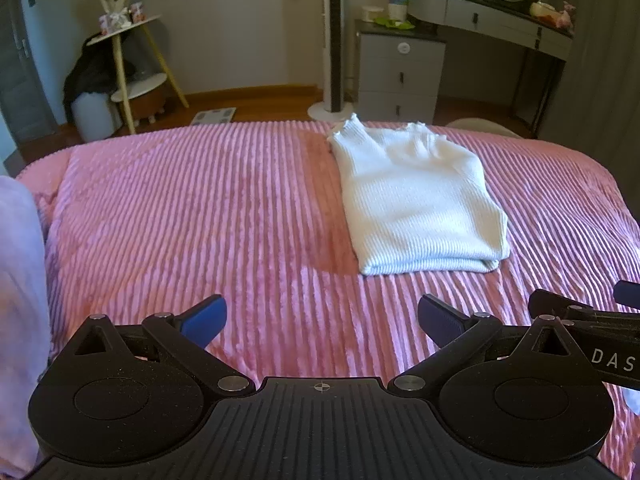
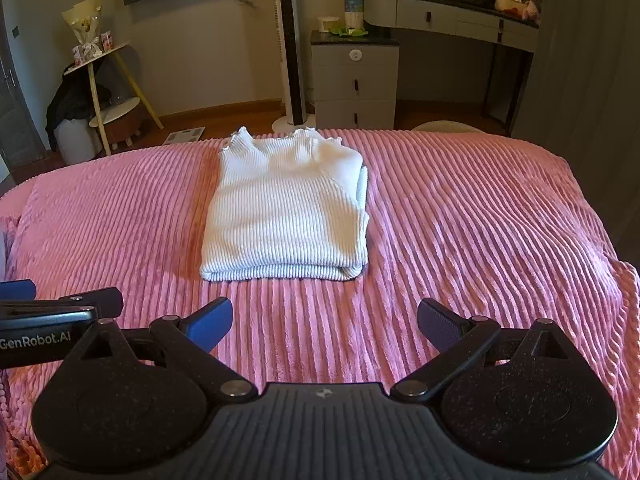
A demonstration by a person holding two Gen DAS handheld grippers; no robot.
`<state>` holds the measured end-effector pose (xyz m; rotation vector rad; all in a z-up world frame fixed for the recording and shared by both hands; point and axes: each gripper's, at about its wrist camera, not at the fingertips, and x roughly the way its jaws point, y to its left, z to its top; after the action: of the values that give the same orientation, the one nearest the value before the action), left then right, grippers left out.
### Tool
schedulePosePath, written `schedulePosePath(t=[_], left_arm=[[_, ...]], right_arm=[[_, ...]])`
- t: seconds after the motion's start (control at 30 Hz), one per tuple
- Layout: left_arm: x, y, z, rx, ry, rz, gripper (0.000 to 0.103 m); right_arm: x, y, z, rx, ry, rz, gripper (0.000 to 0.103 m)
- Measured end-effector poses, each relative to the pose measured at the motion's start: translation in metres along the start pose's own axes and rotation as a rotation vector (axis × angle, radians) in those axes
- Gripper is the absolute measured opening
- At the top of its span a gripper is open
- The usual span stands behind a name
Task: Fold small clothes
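A white ribbed knit sweater lies folded into a neat rectangle on the pink ribbed bedspread, collar toward the far edge. It also shows in the right wrist view. My left gripper is open and empty, hovering over bare bedspread near and left of the sweater. My right gripper is open and empty, just short of the sweater's near folded edge. Each gripper's side shows at the edge of the other's view.
A pale lilac cloth lies at the left edge. Beyond the bed stand a grey drawer unit, a tower fan, a vanity desk and a small side table.
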<state>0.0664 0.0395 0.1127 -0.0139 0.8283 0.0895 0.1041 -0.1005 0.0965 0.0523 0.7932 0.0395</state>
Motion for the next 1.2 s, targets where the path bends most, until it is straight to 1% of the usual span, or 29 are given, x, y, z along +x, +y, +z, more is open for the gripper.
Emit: schedulePosePath(t=[1.2], left_arm=[[-0.0031,0.0013,0.002,0.011,-0.007,-0.018,0.103]], right_arm=[[-0.0068,-0.0045,0.0023,0.01,-0.012,0.0,0.099]])
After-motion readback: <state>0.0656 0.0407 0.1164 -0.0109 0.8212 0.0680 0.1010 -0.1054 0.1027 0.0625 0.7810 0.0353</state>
